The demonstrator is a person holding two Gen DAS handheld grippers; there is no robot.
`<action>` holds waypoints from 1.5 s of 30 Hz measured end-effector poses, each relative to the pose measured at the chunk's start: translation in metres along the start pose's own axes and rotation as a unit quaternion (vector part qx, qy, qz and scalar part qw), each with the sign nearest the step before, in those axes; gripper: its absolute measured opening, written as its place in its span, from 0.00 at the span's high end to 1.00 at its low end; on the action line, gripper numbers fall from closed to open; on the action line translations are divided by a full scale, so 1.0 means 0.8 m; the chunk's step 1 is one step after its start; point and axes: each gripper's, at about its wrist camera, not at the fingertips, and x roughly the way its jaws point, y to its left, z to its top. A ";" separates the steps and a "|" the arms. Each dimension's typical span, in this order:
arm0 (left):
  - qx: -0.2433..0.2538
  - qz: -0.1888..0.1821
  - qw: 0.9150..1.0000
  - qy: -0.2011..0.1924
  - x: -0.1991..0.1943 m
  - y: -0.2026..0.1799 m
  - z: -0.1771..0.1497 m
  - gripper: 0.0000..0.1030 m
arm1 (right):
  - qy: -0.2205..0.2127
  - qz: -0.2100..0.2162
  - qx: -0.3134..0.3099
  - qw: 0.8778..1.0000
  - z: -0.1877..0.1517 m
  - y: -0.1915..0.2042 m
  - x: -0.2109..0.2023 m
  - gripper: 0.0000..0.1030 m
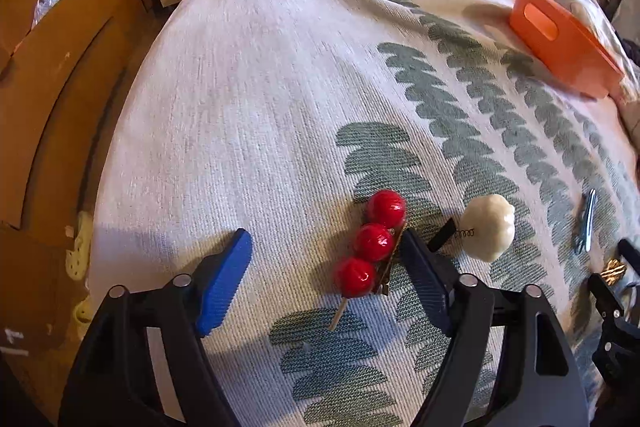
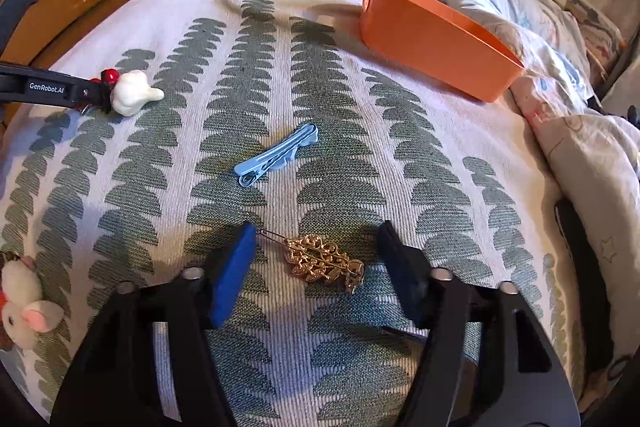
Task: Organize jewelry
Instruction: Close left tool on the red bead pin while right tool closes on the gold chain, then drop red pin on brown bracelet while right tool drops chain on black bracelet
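Left gripper (image 1: 326, 267) jaws wide apart, right pad touching red berry clip (image 1: 370, 243), right gripper (image 2: 316, 259) jaws spread around gold brooch (image 2: 324, 263) on bed (image 2: 280, 67)

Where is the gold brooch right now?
In the right wrist view the gold brooch lies on the bedspread between the open right gripper fingers, just below the blue hair clip.

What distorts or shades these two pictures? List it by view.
Left wrist view: fisheye bends the wooden cabinets; glossy highlights on the three red ball hair clip; a shadow falls beside the open left gripper. Right wrist view: the open right gripper shades the gold leaf-shaped brooch; dark corners.
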 end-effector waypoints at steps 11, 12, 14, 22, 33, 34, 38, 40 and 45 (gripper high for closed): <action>-0.001 0.017 1.000 -0.005 0.000 0.007 0.000 0.53 | -0.005 0.022 0.025 0.999 0.000 -0.012 -0.009 0.70; -0.001 0.020 1.000 -0.007 0.000 0.007 -0.001 0.55 | -0.008 0.024 0.028 0.999 0.000 -0.013 -0.011 0.80; -0.004 0.021 1.000 -0.007 -0.001 0.009 0.001 0.61 | -0.007 0.036 0.040 0.999 0.000 -0.018 -0.014 0.80; -0.032 0.002 0.999 -0.002 -0.004 0.025 0.005 0.78 | -0.014 0.043 0.045 0.998 -0.004 -0.019 -0.024 0.80; -0.041 -0.020 0.999 -0.016 -0.027 0.023 0.006 0.78 | -0.054 0.110 0.125 0.985 -0.007 -0.076 -0.069 0.80; -0.040 -0.022 0.999 -0.019 -0.032 0.022 0.005 0.78 | -0.057 0.112 0.128 0.984 -0.008 -0.080 -0.074 0.80; -0.038 -0.029 0.998 -0.030 -0.051 0.017 0.000 0.78 | -0.070 0.127 0.141 0.979 -0.015 -0.093 -0.100 0.80; -0.035 -0.033 0.998 -0.036 -0.063 0.013 -0.006 0.78 | -0.075 0.128 0.143 0.978 -0.019 -0.096 -0.111 0.80; -0.023 -0.046 0.997 -0.049 -0.099 0.001 -0.030 0.78 | -0.083 0.129 0.144 0.978 -0.037 -0.098 -0.141 0.80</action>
